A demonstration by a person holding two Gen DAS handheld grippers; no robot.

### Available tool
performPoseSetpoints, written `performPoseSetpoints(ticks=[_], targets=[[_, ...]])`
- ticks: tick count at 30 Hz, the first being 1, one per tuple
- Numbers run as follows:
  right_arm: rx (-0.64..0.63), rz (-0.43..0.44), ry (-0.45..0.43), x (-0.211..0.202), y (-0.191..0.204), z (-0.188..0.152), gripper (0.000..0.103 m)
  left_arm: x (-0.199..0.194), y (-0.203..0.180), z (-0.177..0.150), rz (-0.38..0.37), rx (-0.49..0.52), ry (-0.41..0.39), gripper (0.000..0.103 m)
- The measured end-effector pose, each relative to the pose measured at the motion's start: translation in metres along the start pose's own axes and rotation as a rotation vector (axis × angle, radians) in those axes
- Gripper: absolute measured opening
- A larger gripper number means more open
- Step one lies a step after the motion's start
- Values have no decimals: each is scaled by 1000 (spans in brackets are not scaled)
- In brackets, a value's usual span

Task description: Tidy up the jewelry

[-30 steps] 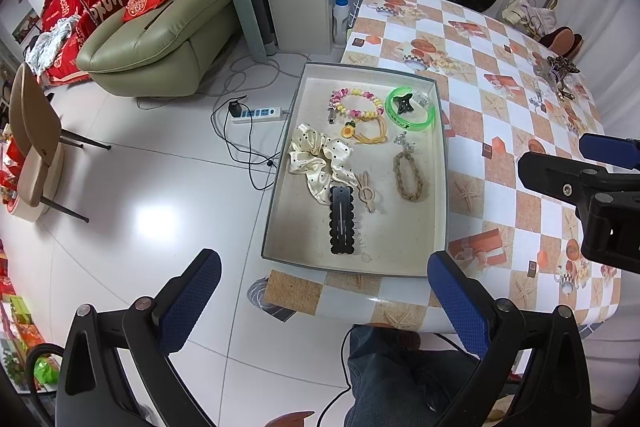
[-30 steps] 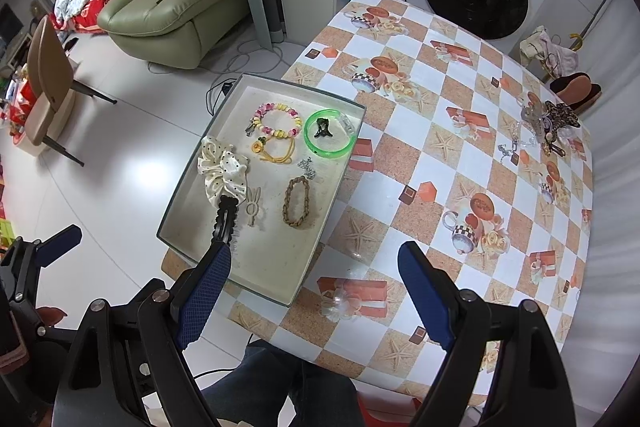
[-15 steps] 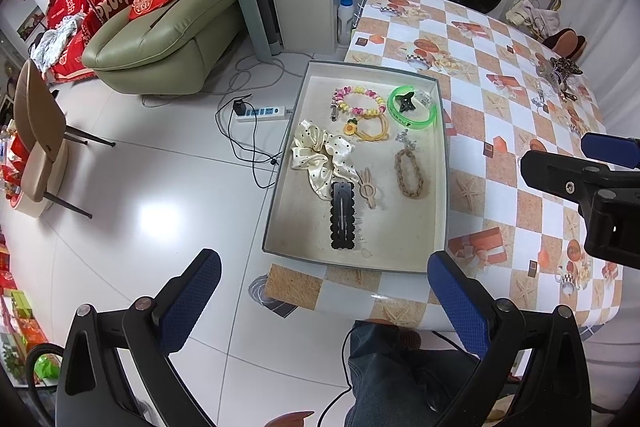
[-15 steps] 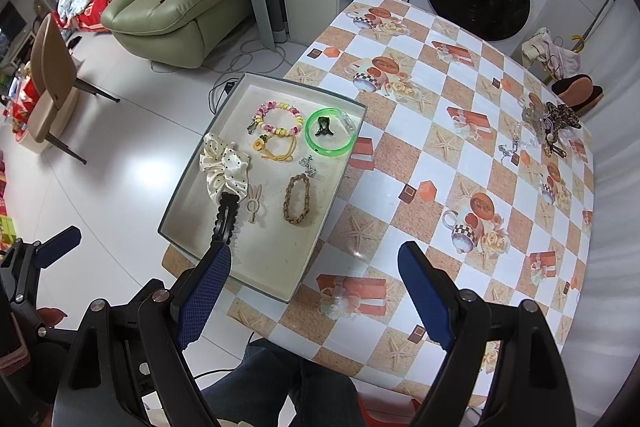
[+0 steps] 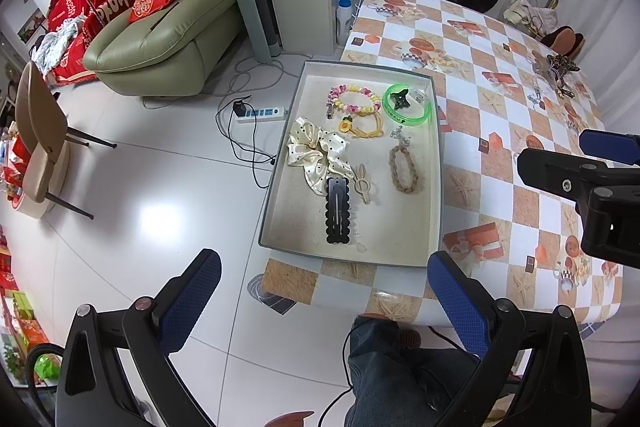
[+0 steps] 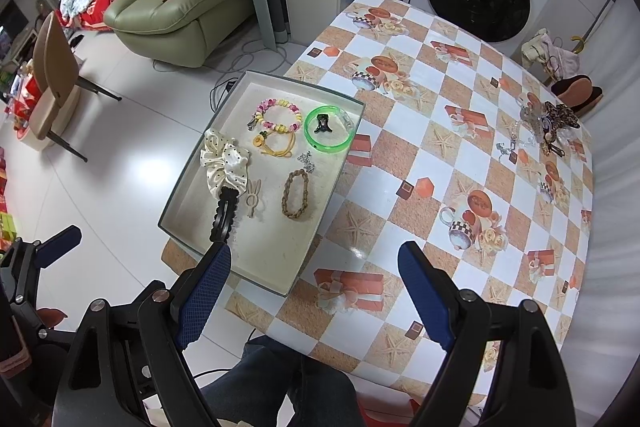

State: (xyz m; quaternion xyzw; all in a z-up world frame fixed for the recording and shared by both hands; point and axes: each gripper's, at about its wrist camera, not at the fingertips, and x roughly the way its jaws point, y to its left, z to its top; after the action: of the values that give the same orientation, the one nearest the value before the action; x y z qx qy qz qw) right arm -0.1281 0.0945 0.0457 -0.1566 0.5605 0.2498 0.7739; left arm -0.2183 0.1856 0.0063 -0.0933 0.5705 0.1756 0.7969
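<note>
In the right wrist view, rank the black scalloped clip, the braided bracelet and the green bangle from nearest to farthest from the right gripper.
From the right gripper, both fingers open:
1. Black scalloped clip, near end of the tray, by the left finger.
2. Braided bracelet, mid-tray, toward its right side.
3. Green bangle, tray's far right corner.

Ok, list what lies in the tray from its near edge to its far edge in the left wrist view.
black scalloped hair clip → beige rabbit clip → braided brown bracelet → yellow flower hair tie → green bangle around a small black claw clip, all inside the tray.
</note>
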Motion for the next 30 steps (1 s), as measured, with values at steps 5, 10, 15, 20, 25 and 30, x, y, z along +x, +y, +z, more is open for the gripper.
performPoseSetpoints(ticks=[5, 10, 15, 20, 25, 30], targets=[[2, 0, 0, 0, 1, 0, 88, 0, 0, 0, 0, 1, 0, 103], [4, -1, 0, 0, 1, -1, 88, 1, -1, 0, 0, -1, 0, 103], [4, -1, 0, 0, 1, -1, 88, 0, -2, -2, 2, 0, 0, 103], [4, -1, -2, 0, 1, -1, 88, -1, -3, -3, 3, -1, -2, 103], [1, -1, -1, 0, 2, -1, 88, -1, -1, -6, 4, 2, -2, 103], [1, -2, -1, -1, 2, -2, 88, -1, -1, -7, 4, 3, -3, 103]])
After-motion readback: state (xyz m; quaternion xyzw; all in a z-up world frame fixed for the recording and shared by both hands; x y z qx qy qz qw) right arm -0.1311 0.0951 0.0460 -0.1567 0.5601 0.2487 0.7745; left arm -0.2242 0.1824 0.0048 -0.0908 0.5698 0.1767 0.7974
